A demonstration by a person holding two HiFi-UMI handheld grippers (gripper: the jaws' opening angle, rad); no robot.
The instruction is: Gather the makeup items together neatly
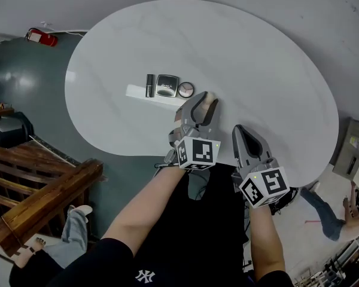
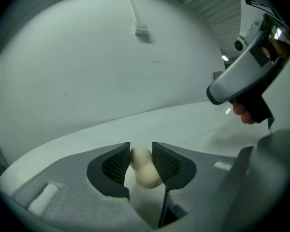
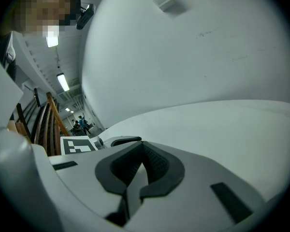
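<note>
Head view, nearest first: the right gripper (image 1: 240, 131) has its jaws pressed together with nothing between them. At its 10 o'clock, the left gripper (image 1: 204, 104) pinches a beige makeup sponge (image 2: 145, 170) above the white table (image 1: 275, 70). Farther off at 11 o'clock, a dark tube (image 1: 149, 85), a square compact (image 1: 167, 85) and a round compact (image 1: 186, 89) lie side by side.

Counter (image 1: 257, 58) carries a row of three items near its middle. The slim tube (image 1: 149, 85) lies at the left, the square compact (image 1: 167, 85) just beside it in the centre, and the round compact (image 1: 186, 89) at the right end. Left tongs (image 1: 204, 102) stand just right of the round compact, with the makeup sponge (image 2: 144, 167) between their jaws. Right tongs (image 1: 242, 133) sit further right and nearer the person, by the counter's near edge.
</note>
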